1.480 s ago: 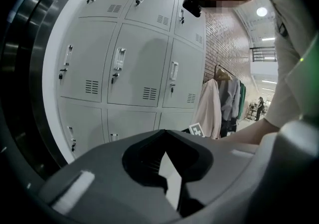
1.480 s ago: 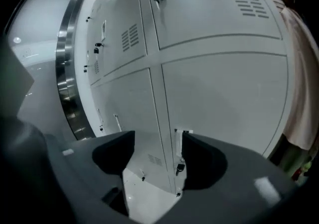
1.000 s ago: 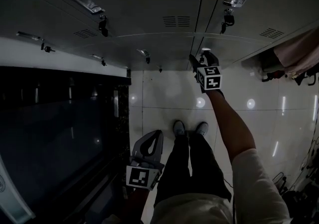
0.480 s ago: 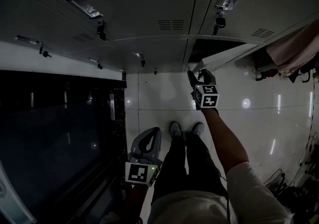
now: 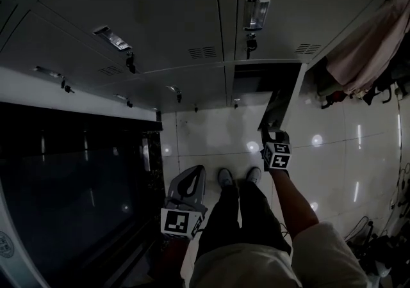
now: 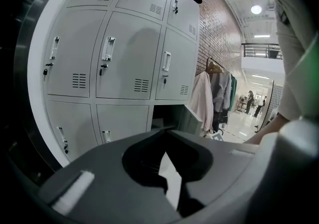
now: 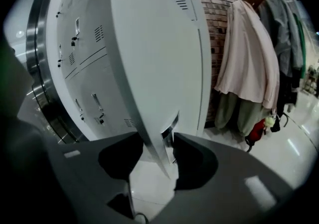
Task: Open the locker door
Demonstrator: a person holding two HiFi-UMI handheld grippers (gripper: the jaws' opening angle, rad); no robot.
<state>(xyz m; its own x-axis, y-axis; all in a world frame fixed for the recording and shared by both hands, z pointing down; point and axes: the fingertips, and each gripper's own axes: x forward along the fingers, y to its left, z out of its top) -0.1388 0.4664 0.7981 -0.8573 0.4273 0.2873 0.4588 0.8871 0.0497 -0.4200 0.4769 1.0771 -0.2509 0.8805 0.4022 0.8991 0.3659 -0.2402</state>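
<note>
While I look down, a dark glass panel (image 5: 64, 178) fills the side from 7 to 9 o'clock. My left gripper (image 5: 197, 171) hangs low at 6 o'clock, over the pale tiled floor (image 5: 211, 133) and just left of my shoes (image 5: 224, 178). Its jaws are together at the tips and nothing is between them. Its marker cube (image 5: 178, 224) carries a black-and-white square pattern, not letters.

From 10 to 1 o'clock stands the bank of grey lockers (image 5: 160, 18), each door with a louvre vent. One upper door has a bright metal handle (image 5: 256, 11) with a key (image 5: 251, 42) hanging under it. Below this door one compartment (image 5: 253, 79) is dark and open.

At 2 to 3 o'clock the locker door (image 5: 282, 98) of that compartment stands swung out from the bank, well away from its frame. My right gripper (image 5: 274, 132) is at its free edge, at 3 o'clock. In the right gripper view this thin edge (image 7: 149, 58) runs down between my two jaws, which are closing, with a gap visible on each side of it. The second marker cube (image 5: 277, 155) shows the same kind of square pattern.

At 2 o'clock, far right, a pink garment (image 7: 249, 54) hangs against a brick wall (image 7: 214, 14).
</note>
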